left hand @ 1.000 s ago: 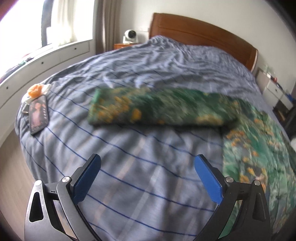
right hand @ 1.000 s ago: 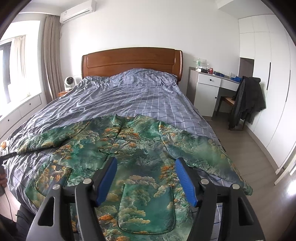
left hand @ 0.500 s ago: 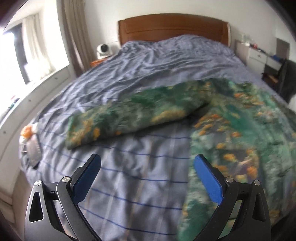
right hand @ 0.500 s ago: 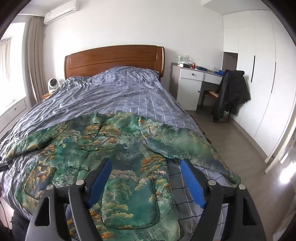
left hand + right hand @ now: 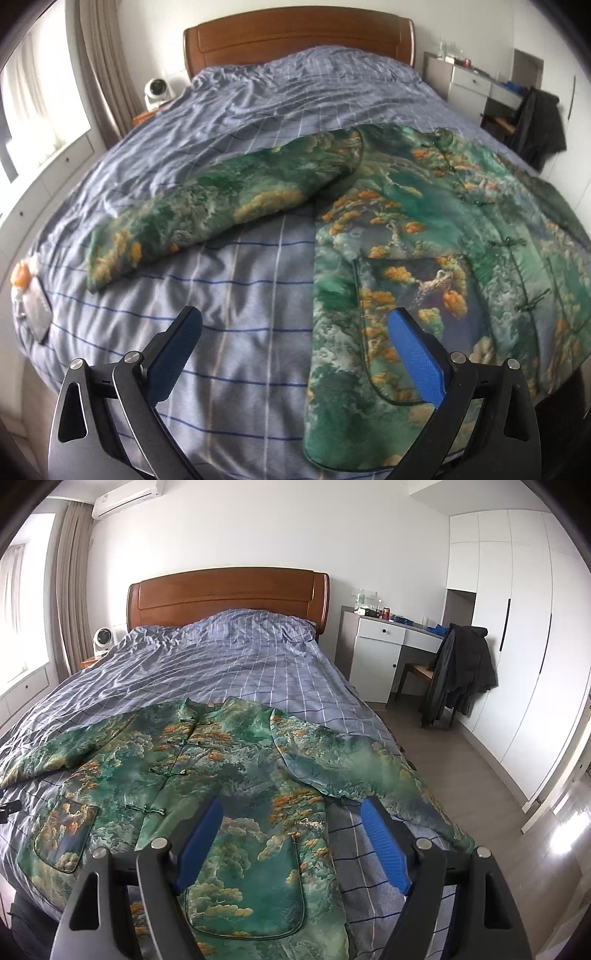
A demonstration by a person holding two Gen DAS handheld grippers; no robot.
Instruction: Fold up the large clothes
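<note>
Through the left wrist camera I am looking along the left hand-held gripper [image 5: 293,350], its jaws spread with nothing between them. The jacket [image 5: 424,236] is lying face up on the bed [image 5: 258,122], ahead and to the right of this gripper, its hem just under the right finger. One sleeve [image 5: 221,206] is stretching out ahead and to the left. A phone [image 5: 35,314] is sitting far left near the bed edge.

Through the right wrist camera the right hand-held gripper [image 5: 291,842] is hovering over the hem, jaws spread and empty. The other sleeve [image 5: 354,764] is running ahead and right, its cuff drooping off the bed side.

I am judging the risks: a pinch could catch the duvet along with the slippery cloth, and the hanging sleeve could drag the jacket sideways.
</note>
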